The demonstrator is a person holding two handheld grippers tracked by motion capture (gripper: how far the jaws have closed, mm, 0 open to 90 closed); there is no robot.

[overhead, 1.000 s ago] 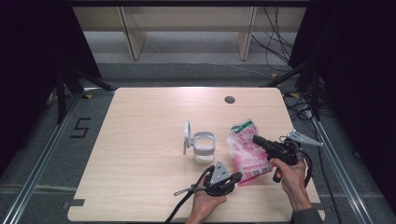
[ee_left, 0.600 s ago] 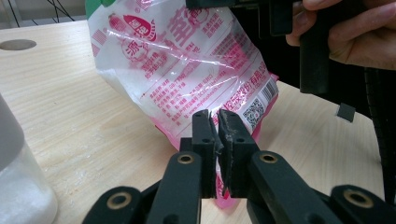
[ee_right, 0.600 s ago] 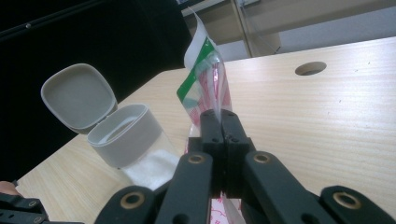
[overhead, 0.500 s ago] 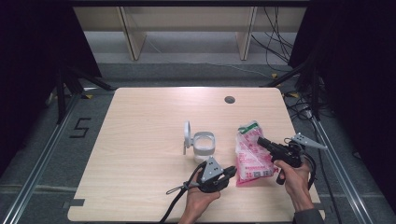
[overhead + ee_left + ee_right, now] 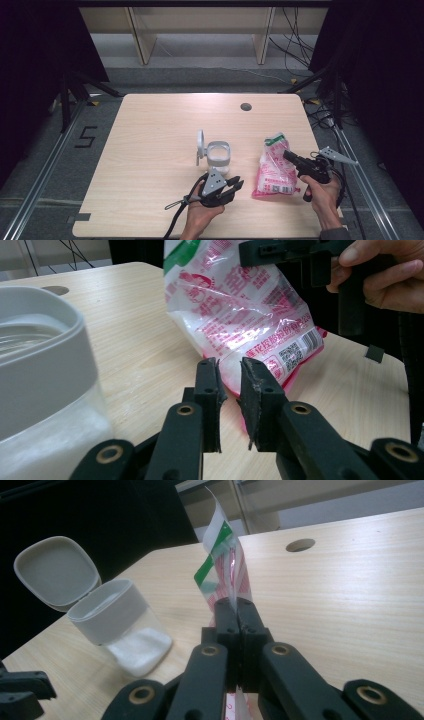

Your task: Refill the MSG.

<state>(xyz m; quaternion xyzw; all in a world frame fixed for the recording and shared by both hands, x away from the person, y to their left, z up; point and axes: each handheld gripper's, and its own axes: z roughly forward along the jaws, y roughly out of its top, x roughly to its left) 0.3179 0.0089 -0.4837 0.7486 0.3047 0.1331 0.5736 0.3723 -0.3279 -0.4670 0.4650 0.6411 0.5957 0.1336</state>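
Note:
A pink and white plastic bag (image 5: 272,172) of white grains lies on the table's right side, its green-edged top (image 5: 222,555) raised. My right gripper (image 5: 288,155) is shut on the bag's side edge (image 5: 235,605), as the right gripper view shows. A clear jar (image 5: 218,156) with a grey rim stands mid-table, its hinged lid (image 5: 200,145) open and upright. My left gripper (image 5: 238,183) sits between jar and bag. Its jaws (image 5: 230,365) have just been opening and stand slightly apart with nothing between them. The bag's lower corner (image 5: 280,355) lies just beyond their tips.
The wooden table (image 5: 150,140) has a round cable hole (image 5: 245,106) at the back right. Cables trail from both grippers toward the near edge. The jar (image 5: 40,365) stands close on the left in the left gripper view. Metal rails run along both sides of the table.
My left gripper has drawn back leftward from the bag's lower edge and its jaws have parted. The right gripper, still shut on the bag, has shifted slightly.

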